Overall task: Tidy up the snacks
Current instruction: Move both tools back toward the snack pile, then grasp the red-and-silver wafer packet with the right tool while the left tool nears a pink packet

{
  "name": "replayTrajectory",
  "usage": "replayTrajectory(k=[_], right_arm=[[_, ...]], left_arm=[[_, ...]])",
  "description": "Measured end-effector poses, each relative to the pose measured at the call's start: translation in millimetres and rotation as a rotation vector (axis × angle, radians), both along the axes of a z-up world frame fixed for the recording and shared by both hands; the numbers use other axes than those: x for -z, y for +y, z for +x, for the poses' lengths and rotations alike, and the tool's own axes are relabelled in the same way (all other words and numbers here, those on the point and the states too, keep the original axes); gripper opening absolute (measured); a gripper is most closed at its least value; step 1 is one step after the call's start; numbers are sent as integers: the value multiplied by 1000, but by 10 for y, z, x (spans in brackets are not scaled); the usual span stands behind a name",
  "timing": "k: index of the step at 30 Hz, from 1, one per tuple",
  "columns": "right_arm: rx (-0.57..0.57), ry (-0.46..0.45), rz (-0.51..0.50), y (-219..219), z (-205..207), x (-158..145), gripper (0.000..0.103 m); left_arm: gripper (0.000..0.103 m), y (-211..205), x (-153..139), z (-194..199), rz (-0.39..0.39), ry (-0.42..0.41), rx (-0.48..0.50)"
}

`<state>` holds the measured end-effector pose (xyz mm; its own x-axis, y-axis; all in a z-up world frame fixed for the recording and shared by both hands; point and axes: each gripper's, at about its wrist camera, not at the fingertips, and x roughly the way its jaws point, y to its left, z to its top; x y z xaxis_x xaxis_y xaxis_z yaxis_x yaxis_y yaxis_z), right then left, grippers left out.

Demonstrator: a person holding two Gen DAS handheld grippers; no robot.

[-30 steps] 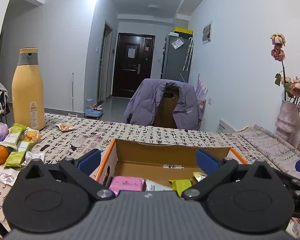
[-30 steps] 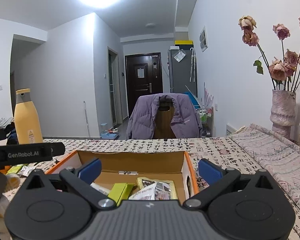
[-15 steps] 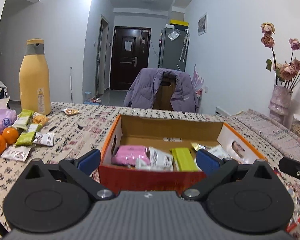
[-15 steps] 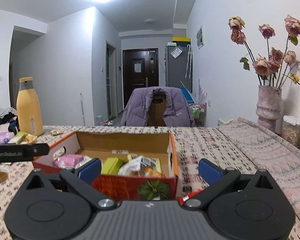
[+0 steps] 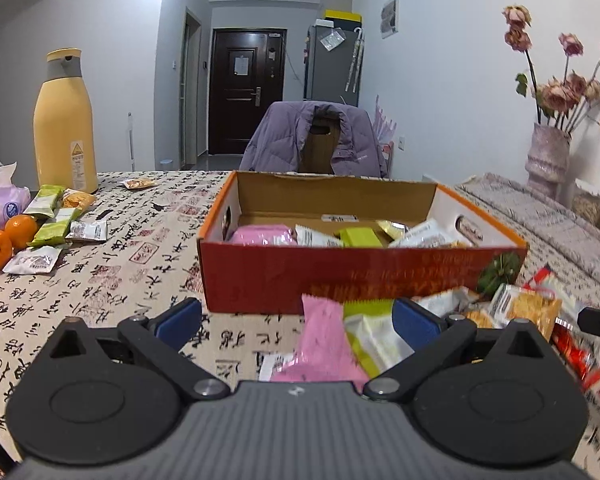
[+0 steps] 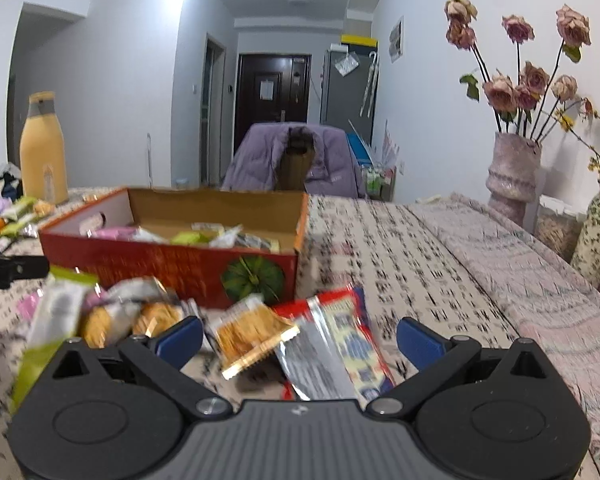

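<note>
An open orange cardboard box (image 5: 360, 272) (image 6: 168, 264) stands on the table with several snack packets inside. A heap of loose snacks lies in front of it. My left gripper (image 5: 298, 320) is open and empty, low over a pink packet (image 5: 324, 340) and a green-and-white packet (image 5: 374, 340). My right gripper (image 6: 300, 336) is open and empty over a cracker packet (image 6: 254, 334) and a red and silver packet (image 6: 336, 344). More snacks (image 5: 56, 220) lie at the far left.
A yellow bottle (image 5: 64, 124) and oranges (image 5: 4, 236) stand at the left. Vases of dried roses (image 6: 514, 176) stand at the right on a grey runner. A chair with a purple jacket (image 5: 316, 140) is behind the table.
Both grippers have pulled back from above the box and dropped lower. The box now lies farther ahead and the heap of loose snacks in front of it has come into view.
</note>
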<state>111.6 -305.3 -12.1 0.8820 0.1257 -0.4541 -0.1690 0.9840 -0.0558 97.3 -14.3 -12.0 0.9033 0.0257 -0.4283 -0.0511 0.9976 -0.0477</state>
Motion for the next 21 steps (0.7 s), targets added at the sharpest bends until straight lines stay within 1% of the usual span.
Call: replayTrajectory(k=[3, 6, 10, 15, 21], right_arm=[[14, 30, -29, -30, -6, 49, 103], [18, 50, -50, -74, -9, 64, 103], [14, 85, -64, -114, 40, 109, 103], [14, 139, -60, -152, 225, 193, 103], [34, 200, -60, -166, 509, 277, 103]], left_arm=[[103, 16, 68, -3, -7, -4, 0], [103, 55, 84, 13, -42, -4, 20], [103, 55, 97, 24, -53, 4, 24], [103, 46, 106, 27, -53, 6, 25], [103, 85, 117, 33, -75, 11, 19]])
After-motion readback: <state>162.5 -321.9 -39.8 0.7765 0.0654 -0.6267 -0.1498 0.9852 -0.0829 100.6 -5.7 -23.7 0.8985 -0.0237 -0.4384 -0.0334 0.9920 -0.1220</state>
